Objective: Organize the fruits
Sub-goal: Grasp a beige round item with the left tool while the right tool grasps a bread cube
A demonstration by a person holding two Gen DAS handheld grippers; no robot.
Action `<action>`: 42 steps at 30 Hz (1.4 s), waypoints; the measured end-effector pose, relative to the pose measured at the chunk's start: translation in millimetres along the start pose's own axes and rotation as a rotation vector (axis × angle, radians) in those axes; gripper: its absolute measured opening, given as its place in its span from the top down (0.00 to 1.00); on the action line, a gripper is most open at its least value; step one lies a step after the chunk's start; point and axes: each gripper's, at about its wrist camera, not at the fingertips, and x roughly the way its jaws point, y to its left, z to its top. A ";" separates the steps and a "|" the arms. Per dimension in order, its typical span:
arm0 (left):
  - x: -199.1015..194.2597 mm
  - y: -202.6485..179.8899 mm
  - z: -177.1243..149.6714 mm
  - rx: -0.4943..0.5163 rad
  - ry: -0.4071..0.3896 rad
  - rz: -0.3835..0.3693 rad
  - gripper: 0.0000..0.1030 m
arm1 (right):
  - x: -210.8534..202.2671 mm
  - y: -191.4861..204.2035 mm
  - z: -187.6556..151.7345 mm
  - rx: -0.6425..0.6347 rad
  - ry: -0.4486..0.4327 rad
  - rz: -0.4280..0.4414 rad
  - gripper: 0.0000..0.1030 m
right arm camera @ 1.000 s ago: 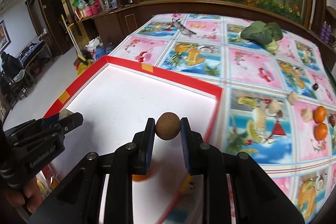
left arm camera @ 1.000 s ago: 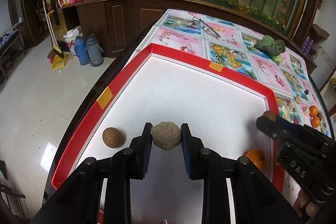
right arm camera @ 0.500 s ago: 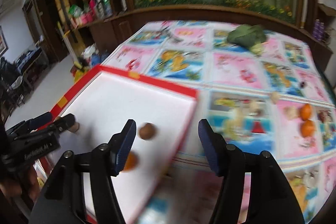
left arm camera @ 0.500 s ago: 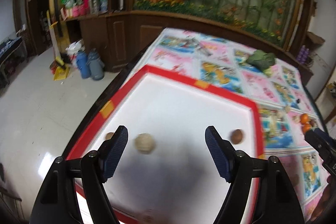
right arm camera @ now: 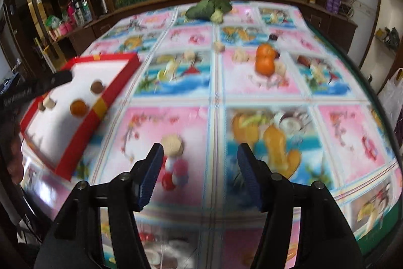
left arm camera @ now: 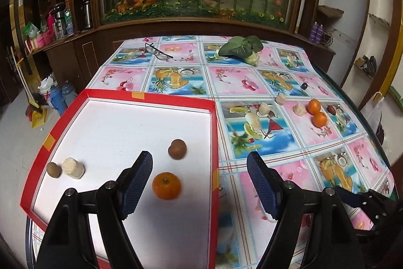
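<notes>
Tray [left arm camera: 212, 132] holds four fruits — two oranges [left arm camera: 316, 112] outside.

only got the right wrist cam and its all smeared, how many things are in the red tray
Observer: Four, by the left wrist view: an orange, a brown round fruit, a pale chunk and a smaller brown fruit right beside it, all in the red tray.
Operator: anything being held over there
Observer: No. The left gripper is open, its jaws have just been opening, and the orange shows between the fingers with neither pad on it.
Operator: anything at the far end i cant make out
Observer: A pair of glasses lies near the far left corner, left of the leafy greens.
</notes>
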 end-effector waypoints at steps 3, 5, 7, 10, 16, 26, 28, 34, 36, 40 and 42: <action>-0.2 -0.3 2.0 -0.008 0.000 0.013 0.25 | 10.2 10.6 1.5 -0.036 0.019 0.018 0.45; 2.3 -1.8 3.3 -0.005 0.003 0.022 0.25 | 22.2 20.4 7.0 -0.068 0.040 0.025 0.46; 6.9 -5.4 5.1 0.001 0.011 0.026 0.25 | 35.0 26.6 12.4 -0.090 0.062 0.020 0.56; 16.6 -19.1 9.1 0.018 0.032 0.016 0.25 | 45.4 35.1 11.2 -0.136 0.081 0.001 0.75; 50.3 -80.4 14.3 0.100 0.105 -0.072 0.25 | 37.3 3.1 7.6 -0.060 0.064 -0.029 0.75; 139.9 -114.7 45.8 0.096 0.165 0.013 0.26 | 19.0 -80.3 5.1 0.148 0.026 -0.052 0.76; 153.5 -117.6 49.6 0.096 0.177 0.015 0.26 | 20.2 -83.9 6.2 0.157 0.028 -0.017 0.76; 159.4 -125.7 54.2 0.117 0.159 -0.016 0.80 | 25.4 -87.2 15.4 0.159 0.007 0.011 0.76; 157.1 -126.0 52.1 0.122 0.157 -0.012 0.80 | 29.6 -88.1 17.3 0.156 0.010 0.011 0.76; 147.0 -120.9 45.3 0.123 0.178 -0.032 0.80 | 35.4 -87.5 18.1 0.148 0.022 0.016 0.76; 138.0 -119.2 38.1 0.128 0.187 -0.041 0.80 | 35.3 -85.6 18.2 0.146 0.022 0.010 0.76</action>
